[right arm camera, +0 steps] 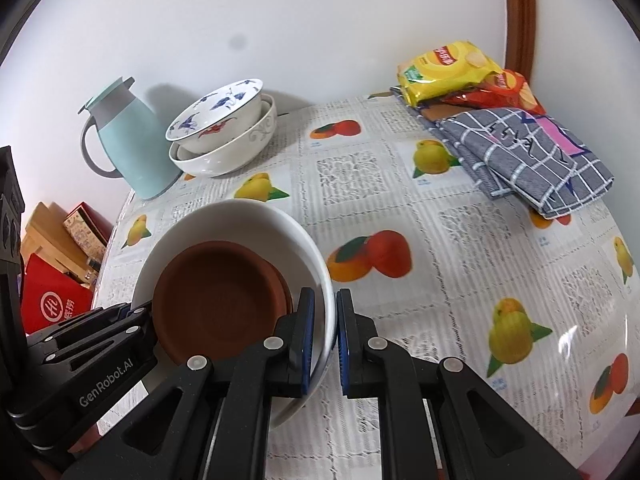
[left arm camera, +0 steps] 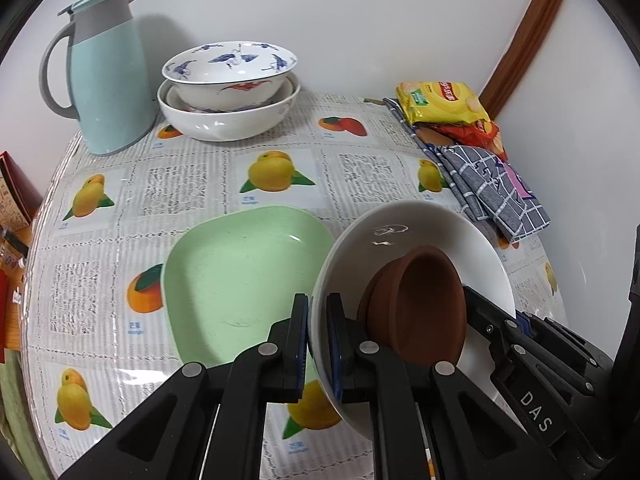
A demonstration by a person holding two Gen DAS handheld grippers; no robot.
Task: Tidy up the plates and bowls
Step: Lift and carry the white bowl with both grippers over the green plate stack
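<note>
Left wrist view: the left tongs are clamped narrow on the near rim of a round white ceramic bowl, one pad inside the wall and one outside. The right tongs pinch the opposite rim the same way, so the bowl hangs between the two, tilted and seemingly clear of the counter. Inside it lie nested brown terracotta saucers, leaning against the wall nearest the right tongs.

Just left of the left tongs, below the bowl's edge, sits a pale green rounded-square plate. Far ahead of both tongs, by the wall, a blue-and-white painted porcelain bowl rests in a wider white bowl, beside a light blue insulated jug with a grey collar.

Risks, as I judge them: the saucers are loose, and more tilt could send them sliding over the rim. Each grip is a thin pinch on glazed ceramic, so if one hand leads the other the rim may twist out. Lowering unevenly could knock the bowl against the green plate.

Readable writing: "DAS" on the right tongs' body in the left view, "GenRobot.AI" on the left tongs' body in the right view. The lettering on the yellow snack packet ahead to the right is too small to read.
</note>
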